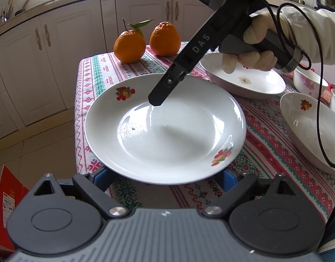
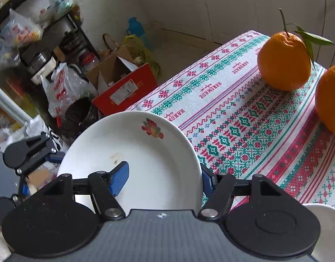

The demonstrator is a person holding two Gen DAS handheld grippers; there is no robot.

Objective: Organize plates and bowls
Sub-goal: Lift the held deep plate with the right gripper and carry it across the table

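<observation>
Gloved fingers (image 1: 258, 33) of the person's right hand are seen in the left wrist view wrapped round the grey handle of the right gripper (image 2: 161, 178), which is tilted steeply down over the white round plate with fruit prints (image 1: 165, 128); one black finger of it ends over the plate's inner well; in its own view, one blue pad (image 2: 119, 178) lies inside the plate and the other is set outside the rim at the right, so the jaws are closed across the plate's edge; the plate is carried beyond the corner of the table covered with a patterned red, green and white cloth (image 2: 244, 120), with the cluttered floor below it; the left gripper (image 1: 165, 180) is held low at the plate's near rim, its blue pads spread wide under the rim on either side; whether they press on it cannot be told; two oranges (image 1: 129, 45) stand together near the table's far corner; only the left view shows three more white dishes to the right: a second plate (image 1: 250, 83) under the gloved hand, a deep bowl with a fruit print (image 1: 307, 128), and a bowl with pink flowers (image 1: 309, 83); only the right view shows a red cardboard box (image 2: 126, 89) and plastic bags on the floor.
</observation>
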